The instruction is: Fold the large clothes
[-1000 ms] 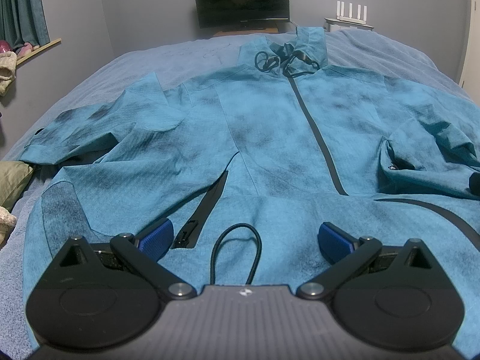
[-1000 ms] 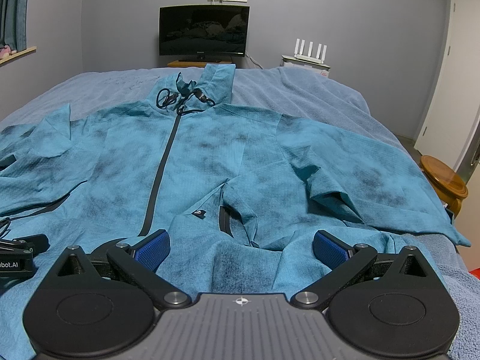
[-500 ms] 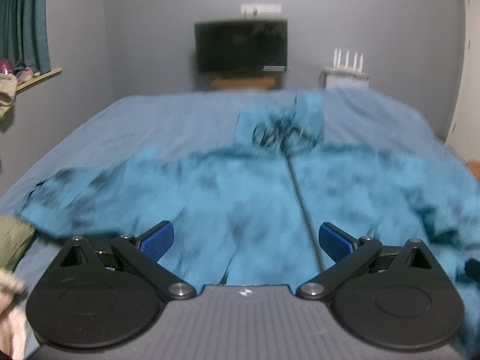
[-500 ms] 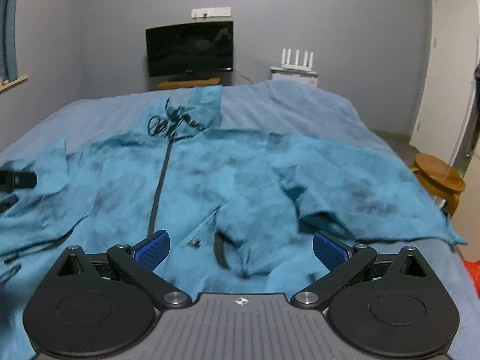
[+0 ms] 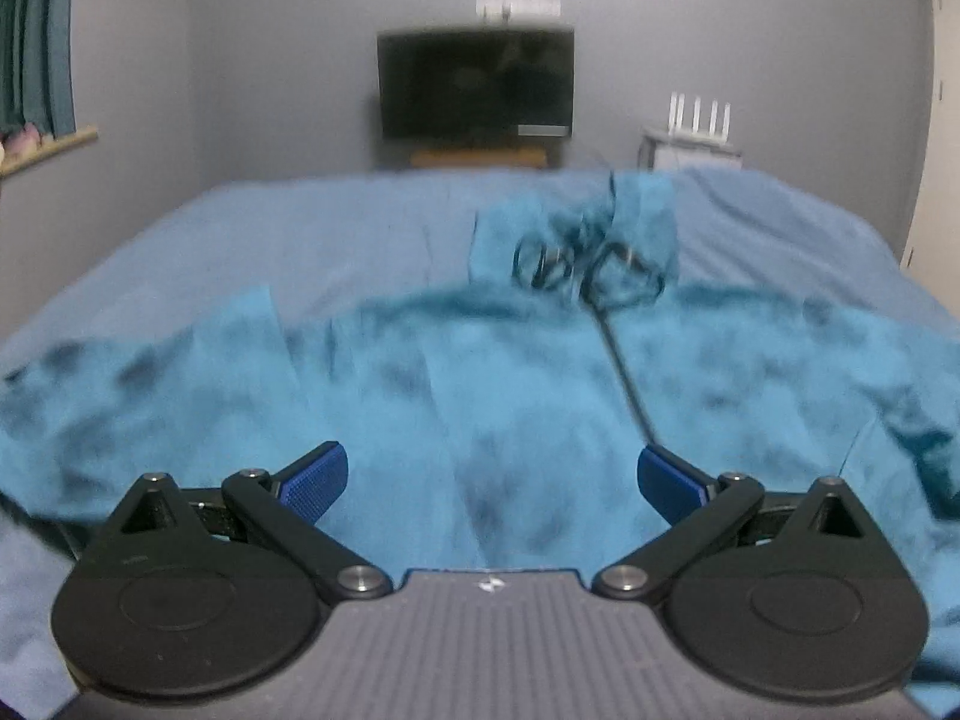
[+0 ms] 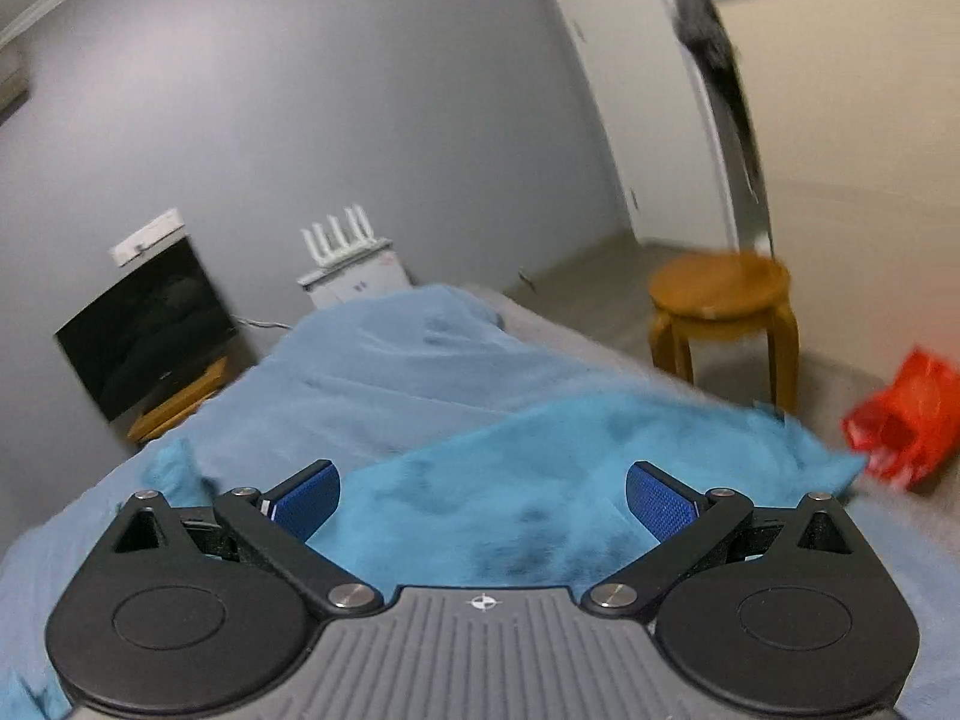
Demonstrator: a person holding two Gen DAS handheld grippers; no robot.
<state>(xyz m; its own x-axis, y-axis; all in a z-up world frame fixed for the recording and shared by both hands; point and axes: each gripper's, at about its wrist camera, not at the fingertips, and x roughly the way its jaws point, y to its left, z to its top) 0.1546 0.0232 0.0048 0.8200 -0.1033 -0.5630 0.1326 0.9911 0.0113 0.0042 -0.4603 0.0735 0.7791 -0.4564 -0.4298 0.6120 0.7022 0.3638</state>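
Nearest in the left wrist view: left claw (image 5: 492, 477) spread wide, blue pads (image 5: 317, 474) apart, nothing between them, poised above the teal jacket (image 5: 480, 396). Jacket spread front-up across the bed (image 5: 336, 228), dark zipper (image 5: 624, 378) running up to a tangle of black drawcords (image 5: 585, 270) at the collar, one sleeve (image 5: 138, 384) reaching off to the left. Whole view blurred.

Right wrist view tilted and turned off to the side: right claw (image 6: 483, 501) likewise released, pads (image 6: 660, 501) well apart and gripping nothing, above the jacket's other sleeve (image 6: 600, 456), whose tip lies near the bed's edge. Zipper and drawcords unseen here.

Only in the right view: round wooden stool (image 6: 723, 312) on the floor beside the bed, a blurred red bag (image 6: 906, 420) near it, an open doorway behind.

Bed covered with a paler blue blanket (image 6: 384, 372). Beyond its far end, a dark screen (image 5: 477, 84) on a low wooden stand against a grey wall, a white router (image 5: 699, 117) with upright antennas on a white unit to its right, white wall sockets above the screen. Curtain and window ledge at the far left of the left view. No legible writing; only a small emblem on each claw body.
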